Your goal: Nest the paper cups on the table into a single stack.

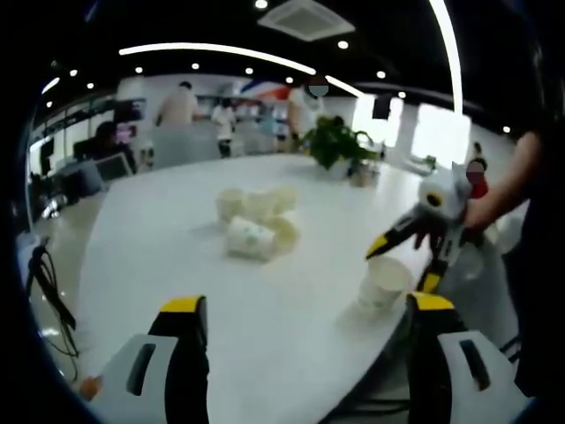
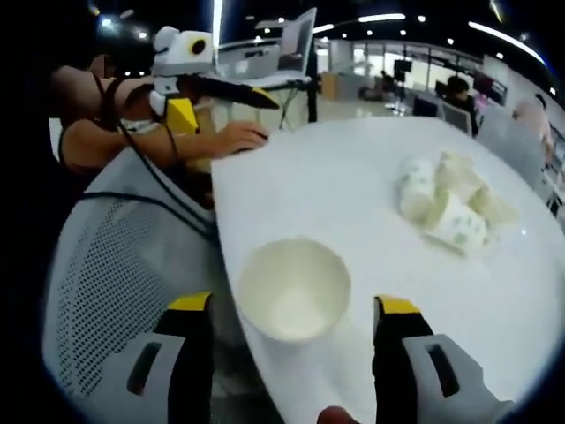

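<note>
1. Right gripper [image 2: 291,336]: jaws wide apart and empty, standing to either side of a single upright paper cup [image 2: 294,287] that sits near the edge of the white tabletop [image 2: 353,185]. No contact with the cup is visible.
2. Left gripper [image 1: 305,353]: jaws spread wide, holding nothing, low over the near part of the tabletop [image 1: 159,256].
3. Remaining cups: a loose cluster of cups [image 1: 256,221] lies toward the middle of the tabletop, well apart from the single cup [image 1: 384,284]. Some lie on their sides; the exact count cannot be told.
4. Step in hand, as judged: picking up the single cup with the right gripper to carry it to the cluster.
5. Recommended handling: close on the cup wall below the rim, with light pressure, since thin paper will likely crumple. Keep the cup mouth up and lift straight, because it stands close to the tabletop edge and a sideways nudge could push it off.
6. Background: a potted plant [image 1: 334,141] and people stand beyond the tabletop, clear of the work.
</note>
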